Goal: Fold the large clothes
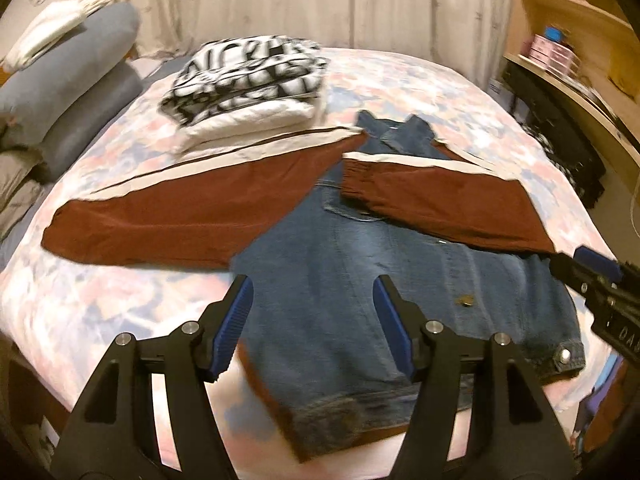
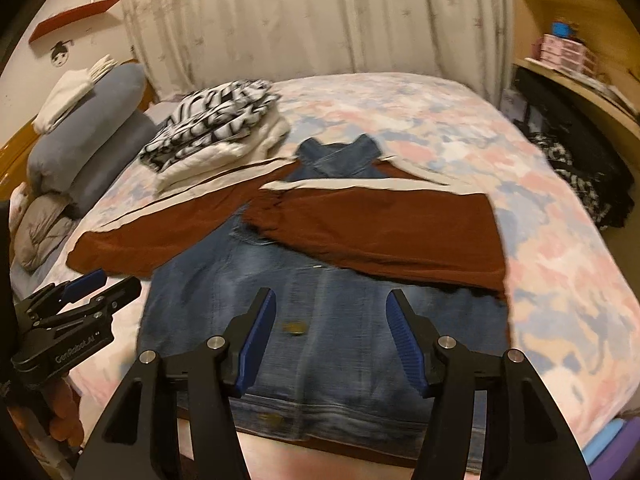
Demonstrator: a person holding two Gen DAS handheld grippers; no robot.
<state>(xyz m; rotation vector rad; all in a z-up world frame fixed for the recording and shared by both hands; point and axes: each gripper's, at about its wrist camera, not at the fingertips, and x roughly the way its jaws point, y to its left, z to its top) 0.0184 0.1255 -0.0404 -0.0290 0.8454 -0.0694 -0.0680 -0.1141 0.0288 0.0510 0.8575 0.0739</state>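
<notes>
A denim jacket [image 1: 340,280] with rust-brown sleeves lies flat on the bed, also in the right wrist view [image 2: 320,320]. Its left sleeve [image 1: 180,216] is spread out to the side. Its right sleeve [image 1: 440,200] is folded across the denim body, also seen in the right wrist view [image 2: 380,228]. My left gripper [image 1: 312,300] is open and empty above the jacket's lower left part. My right gripper [image 2: 332,312] is open and empty above the jacket's lower middle; it shows at the left wrist view's right edge [image 1: 592,276].
A folded stack of black-and-white and white clothes [image 1: 248,88] sits at the bed's far left. Grey pillows [image 1: 80,92] lie at the left. A desk and shelves [image 1: 580,60] stand to the right. Curtains hang behind the floral bedsheet [image 2: 560,240].
</notes>
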